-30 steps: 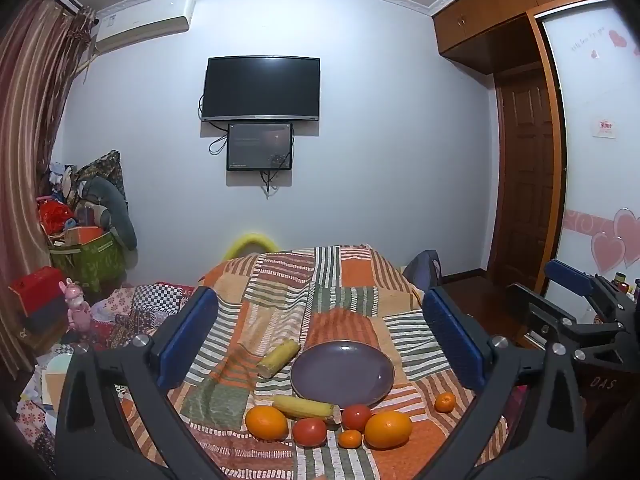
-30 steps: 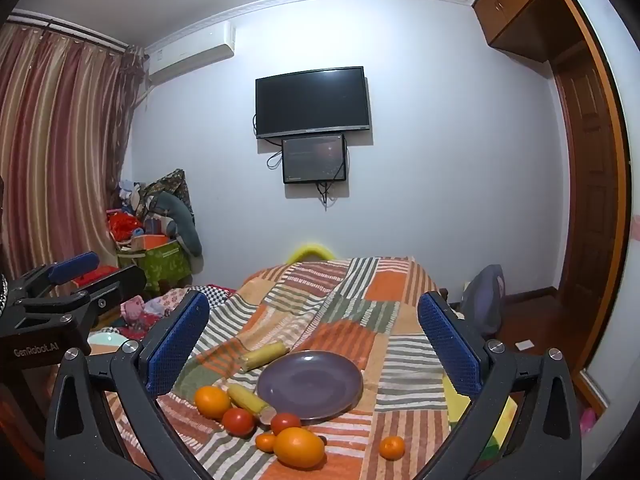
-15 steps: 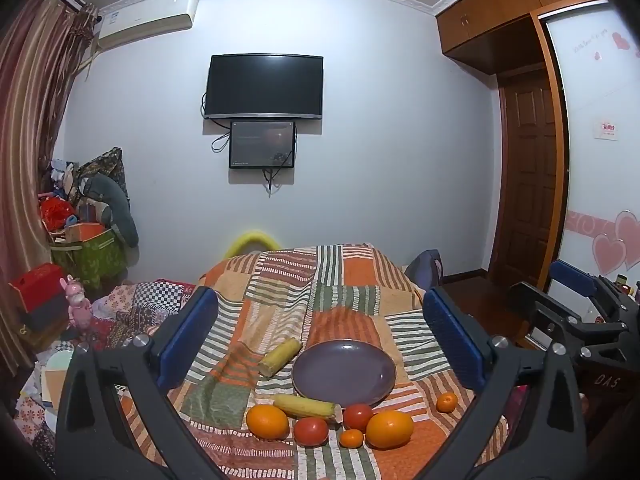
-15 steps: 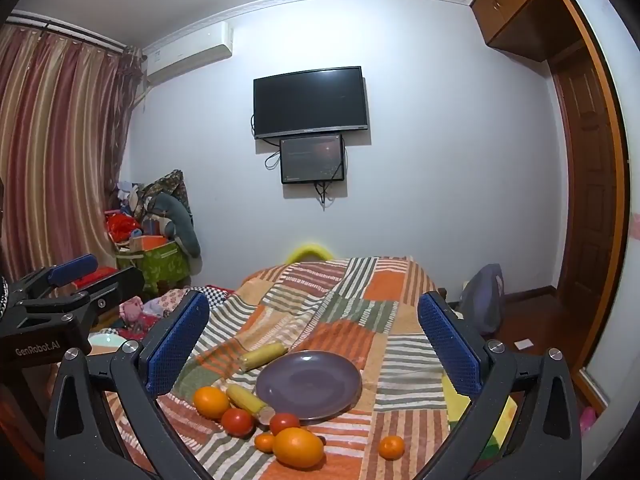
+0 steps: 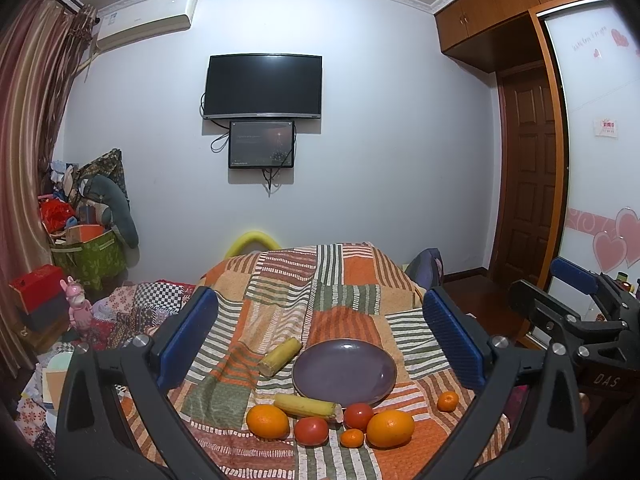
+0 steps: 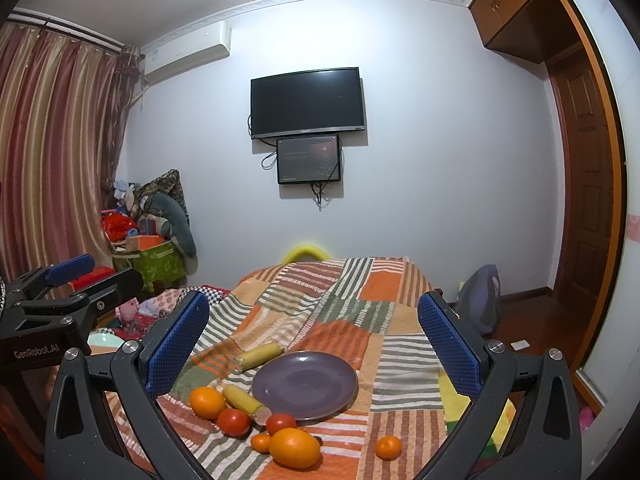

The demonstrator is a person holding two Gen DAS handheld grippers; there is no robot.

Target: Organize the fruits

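1. Patchwork cloth covered the table, its folds running toward the fruit; any pick over it probably needed a straight-down approach so the fabric was not dragged.
2. Purple plate lay bare in the middle of the cloth and was the likely place for the fruit.
3. Left tool and right tool both hung above the near edge, jaws spread wide apart, gripping nothing. Neither touched any fruit.
4. Two corn cobs lay by the plate: one just left of its rim, the other touching the near rim. Being long, they probably needed a grip across the middle.
5. Large oranges sat in the front row, one at the left, one at the right. A centred, gentle squeeze seemed wise, since round fruit could roll.
6. Two tomatoes sat between them, close together; soft skins suggested light pressure.
7. Small mandarins came last: one wedged among the row, one apart at the right, probably the easiest first pick for the right tool.
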